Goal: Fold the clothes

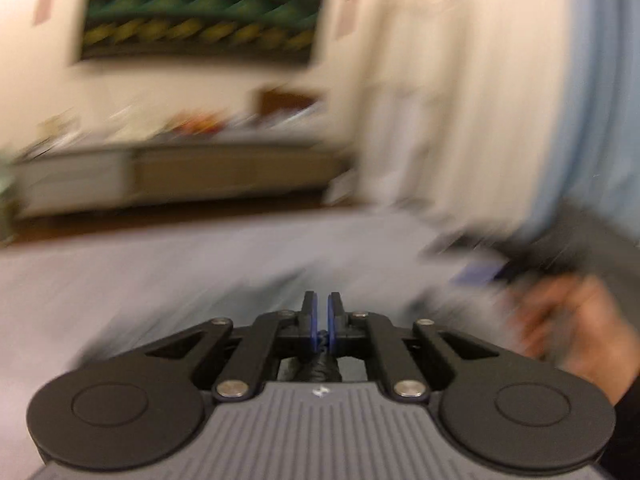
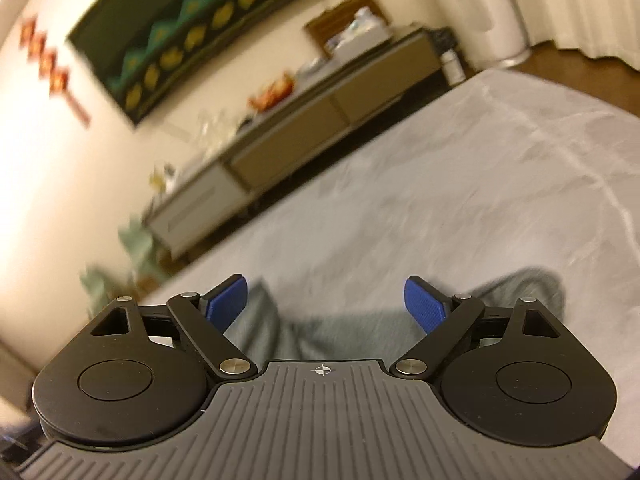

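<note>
Wide-open, your right claw (image 2: 325, 303) hovers empty over soft, light grey garment (image 2: 360, 332)—pinch its hem; left claw (image 1: 322, 312) nearly closed, contents unclear.

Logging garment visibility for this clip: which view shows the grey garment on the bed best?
The right wrist view. The grey garment lies on the pale bed sheet just beyond the open right gripper, only mildly blurred. The left wrist view is heavily motion-blurred; no garment can be made out past the shut left gripper.
</note>
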`<state>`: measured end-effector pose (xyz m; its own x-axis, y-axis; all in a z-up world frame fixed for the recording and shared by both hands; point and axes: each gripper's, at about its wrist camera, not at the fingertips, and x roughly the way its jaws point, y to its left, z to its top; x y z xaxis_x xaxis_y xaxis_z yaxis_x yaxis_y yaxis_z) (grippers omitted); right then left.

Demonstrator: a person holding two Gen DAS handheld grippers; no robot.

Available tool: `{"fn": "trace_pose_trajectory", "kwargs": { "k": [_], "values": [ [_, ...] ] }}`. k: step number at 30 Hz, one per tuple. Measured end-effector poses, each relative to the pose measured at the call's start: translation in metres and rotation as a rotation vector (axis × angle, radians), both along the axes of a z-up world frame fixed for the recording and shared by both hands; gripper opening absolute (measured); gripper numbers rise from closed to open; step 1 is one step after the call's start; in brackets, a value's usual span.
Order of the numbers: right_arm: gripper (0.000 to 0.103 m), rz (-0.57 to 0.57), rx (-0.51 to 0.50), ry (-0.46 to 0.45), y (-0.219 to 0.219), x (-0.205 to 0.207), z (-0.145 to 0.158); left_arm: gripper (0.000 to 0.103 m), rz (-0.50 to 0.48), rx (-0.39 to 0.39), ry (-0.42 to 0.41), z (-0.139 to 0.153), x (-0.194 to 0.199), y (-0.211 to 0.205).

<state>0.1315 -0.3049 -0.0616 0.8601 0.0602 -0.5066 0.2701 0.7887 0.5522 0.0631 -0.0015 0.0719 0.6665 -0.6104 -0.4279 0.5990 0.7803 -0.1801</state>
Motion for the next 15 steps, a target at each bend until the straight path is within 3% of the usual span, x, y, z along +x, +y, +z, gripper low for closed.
{"fn": "trace_pose_trajectory", "kwargs": {
  "k": [3, 4, 6, 7, 8, 10, 13, 15],
  "values": [
    [0.09, -0.152, 0.045, -0.044, -0.032, -0.016, 0.006, 0.006, -0.196, -0.133, -0.049, 0.059, 0.022, -0.092],
    [0.09, -0.212, 0.06, -0.049, -0.044, -0.023, 0.005, 0.012, -0.235, -0.149, -0.061, 0.071, 0.028, -0.115],
    [0.09, -0.345, 0.099, -0.035, -0.073, -0.039, -0.001, 0.037, -0.231, -0.127, -0.094, 0.087, 0.04, -0.15],
    [0.091, -0.393, 0.12, -0.026, -0.085, -0.046, -0.004, 0.063, -0.179, -0.1, -0.108, 0.09, 0.043, -0.154],
    [0.091, -0.427, 0.142, -0.02, -0.097, -0.052, -0.007, 0.076, -0.127, -0.078, -0.129, 0.09, 0.046, -0.153],
    [0.091, -0.447, 0.167, -0.024, -0.111, -0.062, -0.01, 0.082, -0.041, -0.051, -0.151, 0.078, 0.046, -0.127],
    [0.092, -0.397, 0.124, -0.043, -0.11, -0.066, -0.003, 0.087, 0.137, 0.025, -0.055, 0.03, 0.043, -0.072],
    [0.093, -0.299, 0.075, -0.049, -0.095, -0.059, 0.003, 0.087, 0.244, 0.1, 0.072, -0.023, 0.042, -0.037]
  ]
}}
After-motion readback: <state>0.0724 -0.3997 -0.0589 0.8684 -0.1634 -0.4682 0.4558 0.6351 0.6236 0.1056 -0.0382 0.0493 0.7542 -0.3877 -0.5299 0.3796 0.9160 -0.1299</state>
